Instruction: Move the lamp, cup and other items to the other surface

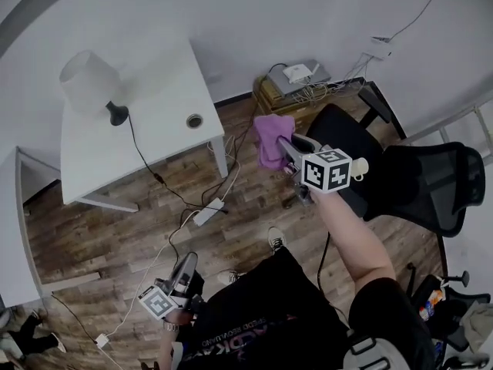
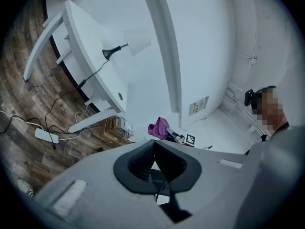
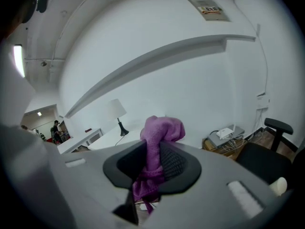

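Pinching a purple cloth (image 1: pixel 271 139) in the right hand-held gripper (image 1: pixel 286 146), out over the wooden floor (image 1: pixel 115 230); holding the left hand-held gripper (image 1: pixel 187 264) squeezed together, empty.

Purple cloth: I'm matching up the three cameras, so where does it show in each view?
Head view: the purple cloth is upper middle, held in the right gripper.
Left gripper view: the cloth is small, at centre, just above the jaws.
Right gripper view: the cloth is at centre, clamped between the jaws.
Shared landmark: the white lamp on the white table, in all three.
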Available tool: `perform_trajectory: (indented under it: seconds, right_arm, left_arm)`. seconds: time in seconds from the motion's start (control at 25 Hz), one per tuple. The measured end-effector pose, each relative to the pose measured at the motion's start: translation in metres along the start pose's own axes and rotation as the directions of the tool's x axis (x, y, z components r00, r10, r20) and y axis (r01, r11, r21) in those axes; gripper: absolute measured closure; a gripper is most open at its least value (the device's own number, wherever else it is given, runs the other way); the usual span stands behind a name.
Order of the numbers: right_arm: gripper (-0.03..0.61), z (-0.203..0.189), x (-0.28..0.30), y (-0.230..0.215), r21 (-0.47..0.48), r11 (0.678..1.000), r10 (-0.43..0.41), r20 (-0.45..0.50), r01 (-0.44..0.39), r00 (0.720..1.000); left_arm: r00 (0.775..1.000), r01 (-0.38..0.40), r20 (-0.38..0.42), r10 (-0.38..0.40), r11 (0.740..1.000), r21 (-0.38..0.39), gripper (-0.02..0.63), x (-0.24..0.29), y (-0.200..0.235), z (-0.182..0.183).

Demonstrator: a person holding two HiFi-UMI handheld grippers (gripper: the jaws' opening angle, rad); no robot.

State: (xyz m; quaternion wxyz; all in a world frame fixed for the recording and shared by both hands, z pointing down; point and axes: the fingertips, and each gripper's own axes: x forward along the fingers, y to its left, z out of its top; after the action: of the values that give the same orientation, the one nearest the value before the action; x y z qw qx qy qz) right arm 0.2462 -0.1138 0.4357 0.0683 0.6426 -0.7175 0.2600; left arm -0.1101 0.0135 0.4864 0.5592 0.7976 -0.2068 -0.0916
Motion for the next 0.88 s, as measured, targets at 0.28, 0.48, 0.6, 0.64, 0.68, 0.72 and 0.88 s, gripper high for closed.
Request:
perform_trajectory:
  seconds: [0.28, 0.48, 0.6, 0.64, 0.68, 0.72, 0.88]
  right_arm:
    - [0.499, -0.011, -0.062, -0.123, 0.115, 0.981, -0.16, 0.017, 0.157, 0.987]
    - [0.499, -0.035, -0.093, -0.197, 0.169, 0.955, -0.248, -0.005, 0.245, 0.969]
    - [0.499, -0.054, -0.105, -0.244, 0.187, 0.937, -0.294, -0.034, 0.295, 0.955]
    - [0.499, -0.061, -0.109, -0.259, 0.194, 0.931, -0.306, -0.047, 0.309, 0.951]
    - [0.499, -0.068, -0.113, -0.274, 0.201, 0.925, -0.315, -0.061, 0.321, 0.947]
    - [0.499, -0.076, -0.116, -0.288, 0.207, 0.92, -0.324, -0.077, 0.333, 0.943]
    - [0.499, -0.109, -0.117, -0.335, 0.228, 0.904, -0.334, -0.145, 0.36, 0.931]
  left_arm:
    - [0.989, 0.019, -0.149, -0.017, 1.0, 0.009, 0.617, 0.082, -0.018, -0.033]
    - [0.979, 0.016, -0.202, -0.019, 1.0, -0.014, 0.617, 0.126, -0.025, -0.061]
    - [0.971, 0.004, -0.239, -0.008, 1.0, -0.018, 0.617, 0.153, -0.025, -0.084]
    - [0.968, 0.0, -0.25, -0.005, 1.0, -0.02, 0.617, 0.162, -0.025, -0.091]
    - [0.966, -0.004, -0.258, -0.002, 1.0, -0.021, 0.617, 0.17, -0.026, -0.098]
    - [0.964, -0.008, -0.266, 0.001, 1.0, -0.022, 0.617, 0.178, -0.028, -0.104]
    - [0.957, -0.032, -0.29, 0.023, 0.999, -0.025, 0.617, 0.203, -0.028, -0.125]
